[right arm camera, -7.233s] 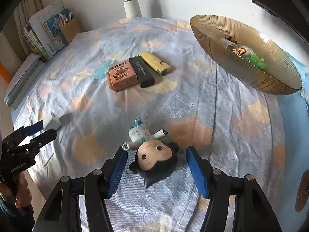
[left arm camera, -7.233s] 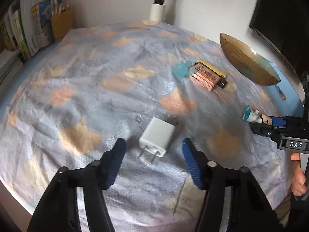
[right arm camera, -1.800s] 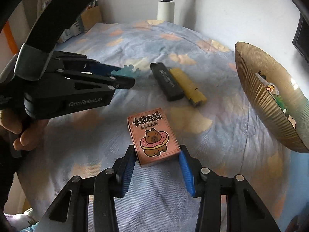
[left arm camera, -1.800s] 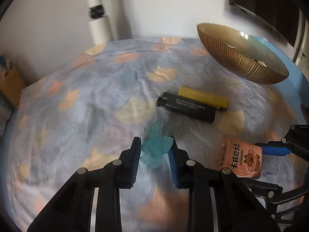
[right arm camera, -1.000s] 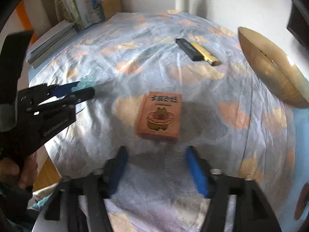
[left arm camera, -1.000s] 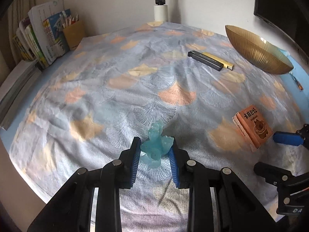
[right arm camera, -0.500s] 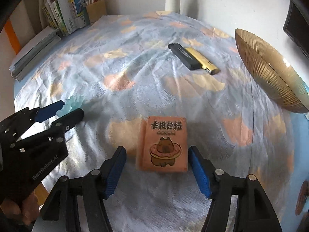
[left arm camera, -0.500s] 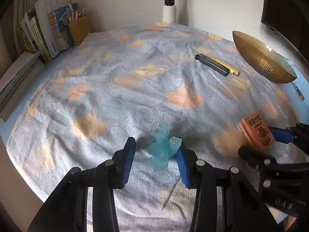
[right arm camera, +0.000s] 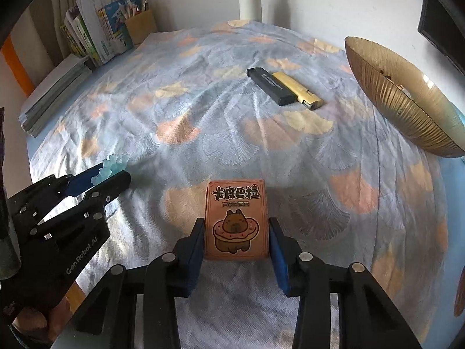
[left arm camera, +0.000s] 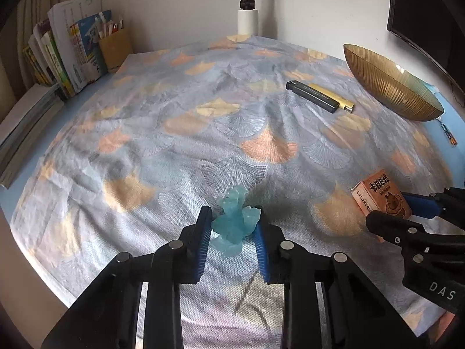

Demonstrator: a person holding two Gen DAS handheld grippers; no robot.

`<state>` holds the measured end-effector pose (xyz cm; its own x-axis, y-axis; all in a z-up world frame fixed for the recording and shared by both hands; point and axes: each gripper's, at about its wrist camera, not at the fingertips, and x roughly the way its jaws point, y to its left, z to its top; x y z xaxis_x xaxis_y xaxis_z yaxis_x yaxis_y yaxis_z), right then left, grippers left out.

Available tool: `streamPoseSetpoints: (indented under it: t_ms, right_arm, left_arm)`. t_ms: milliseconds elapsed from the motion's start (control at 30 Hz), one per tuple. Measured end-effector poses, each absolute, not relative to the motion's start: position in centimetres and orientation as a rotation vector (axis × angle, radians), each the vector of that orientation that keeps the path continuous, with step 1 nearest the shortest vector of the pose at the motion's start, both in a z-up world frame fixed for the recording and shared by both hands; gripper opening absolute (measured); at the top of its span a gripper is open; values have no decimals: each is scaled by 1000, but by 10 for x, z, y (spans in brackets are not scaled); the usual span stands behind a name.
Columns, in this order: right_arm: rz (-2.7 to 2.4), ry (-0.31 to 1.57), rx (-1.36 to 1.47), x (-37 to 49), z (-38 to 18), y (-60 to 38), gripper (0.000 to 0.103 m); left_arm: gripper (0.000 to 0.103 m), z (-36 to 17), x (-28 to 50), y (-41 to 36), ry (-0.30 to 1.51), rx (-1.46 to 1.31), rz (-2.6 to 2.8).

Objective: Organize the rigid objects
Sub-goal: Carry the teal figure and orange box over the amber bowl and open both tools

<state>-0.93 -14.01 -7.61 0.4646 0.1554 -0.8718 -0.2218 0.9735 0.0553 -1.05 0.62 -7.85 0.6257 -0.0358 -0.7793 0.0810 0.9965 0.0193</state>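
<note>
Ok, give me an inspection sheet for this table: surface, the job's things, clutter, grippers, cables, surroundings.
Surface: patterned cloth covers the table, wrinkled.
Job's things: blue figure and card box near the front edge; black lighter and yellow lighter side by side further back; ribbed bowl at right, with small items I cannot make out.
Clutter: nothing seen.
Grippers: left gripper shut on the blue figure; right gripper has just been closing, pads now against the card box.
Cables: nothing seen.
Surroundings: books and a pen holder at back left, white pole at the wall, dark screen at right.
</note>
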Motion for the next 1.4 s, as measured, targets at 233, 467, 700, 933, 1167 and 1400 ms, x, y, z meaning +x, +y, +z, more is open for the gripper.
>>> streamPoseSetpoints:
  t_ms: [233, 467, 700, 933, 1167, 1400]
  right_arm:
    - [222, 1043, -10, -13, -67, -155, 40]
    - [177, 956, 15, -15, -30, -178, 40]
    - [105, 857, 21, -10, 15, -211, 40]
    - [-46, 753, 37, 5, 64, -275, 40]
    - [-171, 738, 82, 29, 85, -338, 40]
    - [-232, 858, 167, 58, 45, -378, 40]
  left_arm:
    - [25, -68, -11, 3, 874, 51, -75]
    - [25, -41, -5, -12, 813, 60, -98]
    - [25, 12, 21, -46, 720, 68, -175]
    - [25, 63, 70, -104, 683, -5, -338]
    - [25, 53, 110, -175, 731, -7, -405]
    - [25, 20, 130, -224, 805, 65, -430]
